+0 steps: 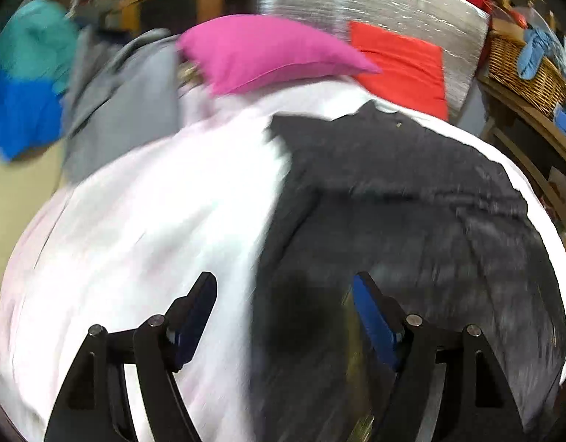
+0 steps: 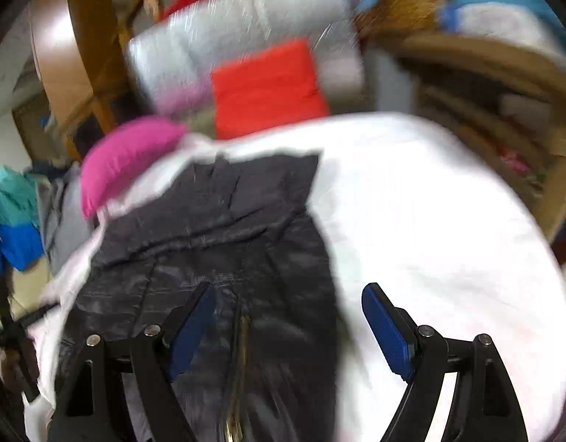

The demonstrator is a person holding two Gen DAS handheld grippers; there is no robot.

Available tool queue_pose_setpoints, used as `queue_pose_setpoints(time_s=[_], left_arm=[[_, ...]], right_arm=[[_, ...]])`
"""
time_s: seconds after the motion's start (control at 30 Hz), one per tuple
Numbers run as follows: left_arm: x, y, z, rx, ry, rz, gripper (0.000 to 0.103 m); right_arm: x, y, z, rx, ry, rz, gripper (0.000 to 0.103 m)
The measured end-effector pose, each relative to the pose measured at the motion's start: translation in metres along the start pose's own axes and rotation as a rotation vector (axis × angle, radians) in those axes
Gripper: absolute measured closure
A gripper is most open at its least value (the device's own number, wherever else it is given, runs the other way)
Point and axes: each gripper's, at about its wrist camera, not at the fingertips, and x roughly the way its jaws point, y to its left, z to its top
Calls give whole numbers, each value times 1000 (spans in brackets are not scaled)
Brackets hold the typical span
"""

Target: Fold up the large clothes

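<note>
— Honestly, both views are smeared; can you make out the dark jacket (image 1: 393, 191)?
— Yes, it lies flat on the white sheet (image 1: 154, 202), its lower end cut off by the frame edge.
— And the grippers?
— The left gripper (image 1: 283, 294) and the right gripper (image 2: 286, 305) both stand spread above it, nothing pinched.
— Behind?
— A pink pillow (image 1: 261, 51), a red cushion (image 1: 401, 62), and a wicker basket (image 1: 522, 70) alongside.

Black jacket (image 1: 412, 191) on white sheet (image 1: 154, 202); pink pillow (image 1: 268, 51).
</note>
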Motion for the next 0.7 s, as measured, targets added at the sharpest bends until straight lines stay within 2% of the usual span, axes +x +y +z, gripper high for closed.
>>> queue_pose_setpoints(time_s=[0.1,0.2,0.33,0.43,0.5,0.6,0.7], left_arm=[[-32,27,-34,-63,-11,24,26],[-68,45,-59,-117,-42,11,26],[-110,51,-74,-98,-121,46,24],[-121,47,-77,-89,-144,40,19],[-123,44,-83,-100,-134,30,19],[-117,38,-94,-118,-84,26,19],[-109,32,-105,-104,-27,29,19]], right_arm=[[-87,-21,1,62,-188,-44,19],[-170,-23,13,50,-400,-88,19],[-272,-5,25,-4,-683,-136,14],[-312,7,24,-38,-783,-120,6],[-311,12,17,-53,-744,-92,5],[-277,11,1,-41,-583,-49,5],[-219,1,-31,23,-366,4,5]])
